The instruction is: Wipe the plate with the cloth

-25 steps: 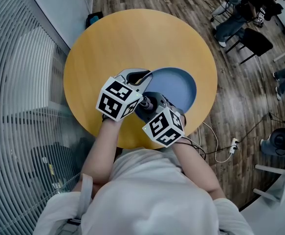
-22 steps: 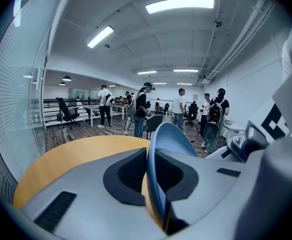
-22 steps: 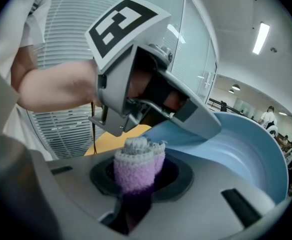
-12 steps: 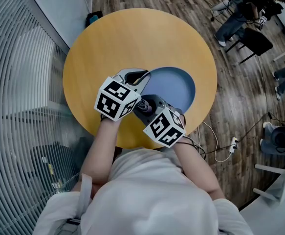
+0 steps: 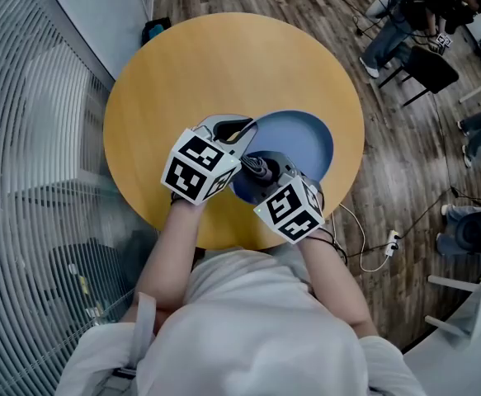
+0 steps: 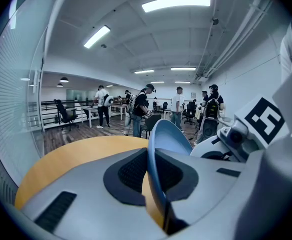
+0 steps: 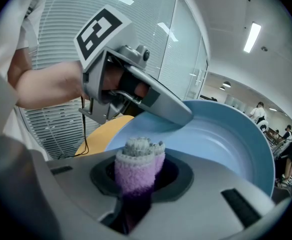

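Head view | blue plate (image 5: 302,143) on round table (image 5: 223,64), near you | left tool (image 6: 153,171) clamped on its rim: stiff, slick, breakable, so grip the rim firmly | right tool (image 7: 138,184) clamped on purple cloth (image 7: 135,159): soft, light, bunched.

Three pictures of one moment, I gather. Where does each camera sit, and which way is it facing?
Head view: on the person's head, facing steeply down at the table; arms, left gripper and right gripper show.
Left gripper view: on the left gripper, facing along its jaws, shut on the plate rim; the right gripper shows.
Right gripper view: on the right gripper, facing along jaws shut on the cloth, into the plate; the left gripper and arm show.
Shared: all see the plate.
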Motion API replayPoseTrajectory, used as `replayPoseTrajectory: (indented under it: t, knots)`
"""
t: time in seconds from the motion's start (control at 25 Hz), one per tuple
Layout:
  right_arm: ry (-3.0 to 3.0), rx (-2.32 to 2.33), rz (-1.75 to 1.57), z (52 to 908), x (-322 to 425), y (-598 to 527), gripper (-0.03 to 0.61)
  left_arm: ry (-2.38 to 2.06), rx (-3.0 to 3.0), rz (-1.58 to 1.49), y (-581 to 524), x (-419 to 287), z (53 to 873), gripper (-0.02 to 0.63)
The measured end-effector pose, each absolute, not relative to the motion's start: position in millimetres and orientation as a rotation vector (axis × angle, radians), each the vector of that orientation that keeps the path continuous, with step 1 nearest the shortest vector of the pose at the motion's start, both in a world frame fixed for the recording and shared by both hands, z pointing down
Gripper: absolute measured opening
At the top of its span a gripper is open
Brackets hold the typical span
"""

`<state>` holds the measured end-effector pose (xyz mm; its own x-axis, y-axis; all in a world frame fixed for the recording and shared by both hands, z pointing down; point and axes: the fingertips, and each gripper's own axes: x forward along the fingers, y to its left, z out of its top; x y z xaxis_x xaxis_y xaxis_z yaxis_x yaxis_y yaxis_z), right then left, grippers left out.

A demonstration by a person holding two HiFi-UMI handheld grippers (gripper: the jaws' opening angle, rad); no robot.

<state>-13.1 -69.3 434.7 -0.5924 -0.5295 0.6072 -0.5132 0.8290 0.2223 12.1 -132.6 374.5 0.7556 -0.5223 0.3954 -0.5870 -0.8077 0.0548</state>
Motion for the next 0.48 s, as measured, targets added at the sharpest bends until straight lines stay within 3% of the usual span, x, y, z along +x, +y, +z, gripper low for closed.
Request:
replayPoseTrajectory:
  t: [0.48]
  knots:
    - [-2.287,0.939,0.013,427.6,36.0,-88.9,0.089,-0.863,2.775,0.574,-130.3,13.4,379.1,0.028]
